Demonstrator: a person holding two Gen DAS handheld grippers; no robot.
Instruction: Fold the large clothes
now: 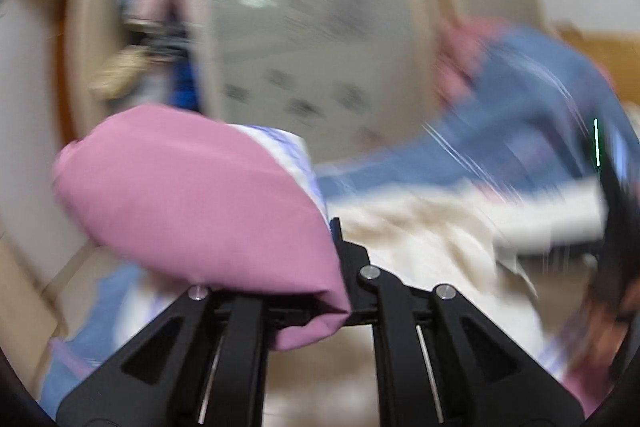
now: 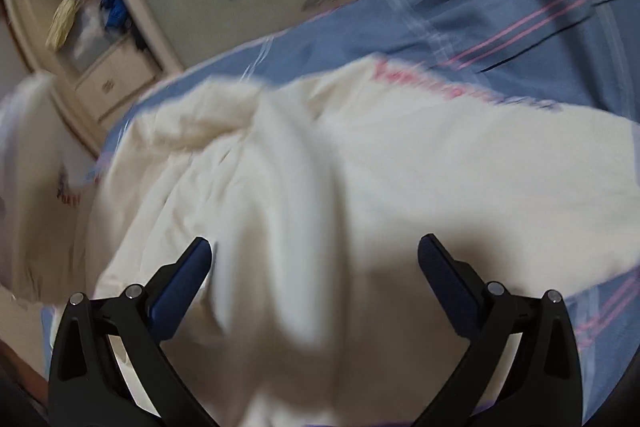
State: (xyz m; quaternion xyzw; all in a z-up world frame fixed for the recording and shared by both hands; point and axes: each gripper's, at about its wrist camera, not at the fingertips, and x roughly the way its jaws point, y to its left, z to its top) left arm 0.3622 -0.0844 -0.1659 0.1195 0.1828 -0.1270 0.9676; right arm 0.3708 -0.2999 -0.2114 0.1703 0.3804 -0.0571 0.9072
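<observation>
My left gripper is clamped on one pink cloth; my right gripper gapes over one cream garment (blurred) on the blue bedspread.

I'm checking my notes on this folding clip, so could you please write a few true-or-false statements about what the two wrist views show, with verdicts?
1. The left tongs are shut on a pink cloth. True.
2. The right tongs are clamped on the cream garment. False: their jaws stand wide apart with nothing pinched, above the garment.
3. The cream garment lies on a blue bedspread with pink stripes. True.
4. The cream garment is plain, with no lettering. False: blurred red lettering runs along its upper edge.
5. A cabinet with a drawer stands beyond the bed in the right wrist view. True.
</observation>
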